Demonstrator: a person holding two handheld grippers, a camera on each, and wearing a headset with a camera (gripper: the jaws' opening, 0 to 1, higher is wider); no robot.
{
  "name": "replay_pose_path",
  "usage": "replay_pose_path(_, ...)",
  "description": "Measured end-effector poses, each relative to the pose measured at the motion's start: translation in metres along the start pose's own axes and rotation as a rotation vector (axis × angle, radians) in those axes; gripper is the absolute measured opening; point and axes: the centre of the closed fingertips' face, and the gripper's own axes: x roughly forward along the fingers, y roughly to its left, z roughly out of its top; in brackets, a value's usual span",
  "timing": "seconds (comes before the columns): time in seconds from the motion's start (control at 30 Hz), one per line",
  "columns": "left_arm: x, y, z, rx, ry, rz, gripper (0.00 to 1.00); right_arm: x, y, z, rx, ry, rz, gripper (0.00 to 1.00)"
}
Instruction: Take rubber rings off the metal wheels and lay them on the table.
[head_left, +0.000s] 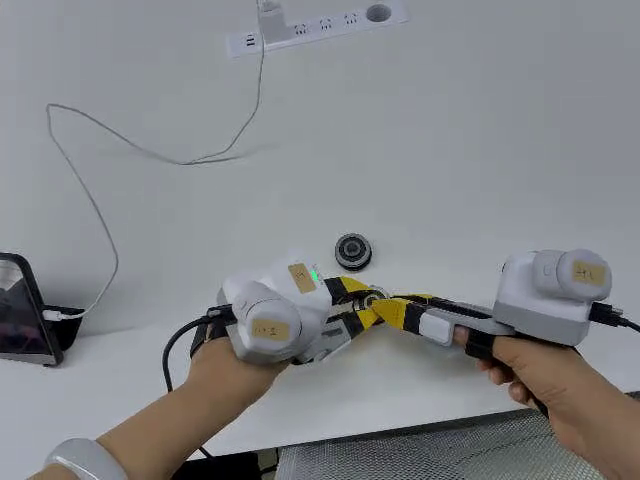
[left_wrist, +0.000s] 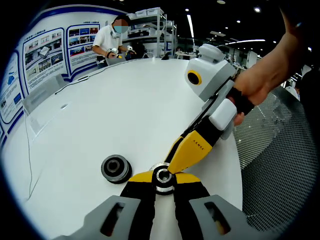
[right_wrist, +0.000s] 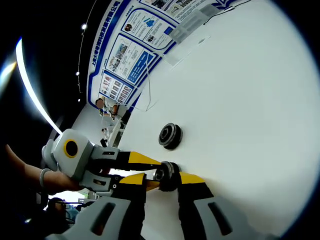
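Left gripper (left_wrist: 164, 178), right gripper (right_wrist: 168, 179) both pinch one metal wheel (left_wrist: 163, 175) — second wheel (left_wrist: 116, 168) just beyond.

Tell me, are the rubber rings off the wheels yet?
Not yet. The left gripper and right gripper both clamp one small metal wheel with a black rubber ring, seemingly working it loose. The second black-ringed metal wheel sits untouched on the white table, ring on. Both rings are left to lay down.
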Motion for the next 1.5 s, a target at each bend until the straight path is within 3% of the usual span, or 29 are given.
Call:
replay_pose_path(0.17, -0.0001, 0.0000, 0.0004, -0.002, -0.001, 0.000, 0.13, -0.0012, 0.0042, -0.0014, 0.005, 0.017, 0.015, 0.25)
replay_pose_path(0.47, -0.0003, 0.0000, 0.0008, -0.002, -0.003, -0.001, 0.13, 0.0017, -0.0029, 0.0001, -0.027, 0.002, -0.025, 0.29)
replay_pose_path(1.5, -0.0006, -0.0002, 0.0002, -0.009, -0.007, 0.001, 0.13, 0.0004, 0.0031, 0.0019, -0.002, 0.008, 0.001, 0.29)
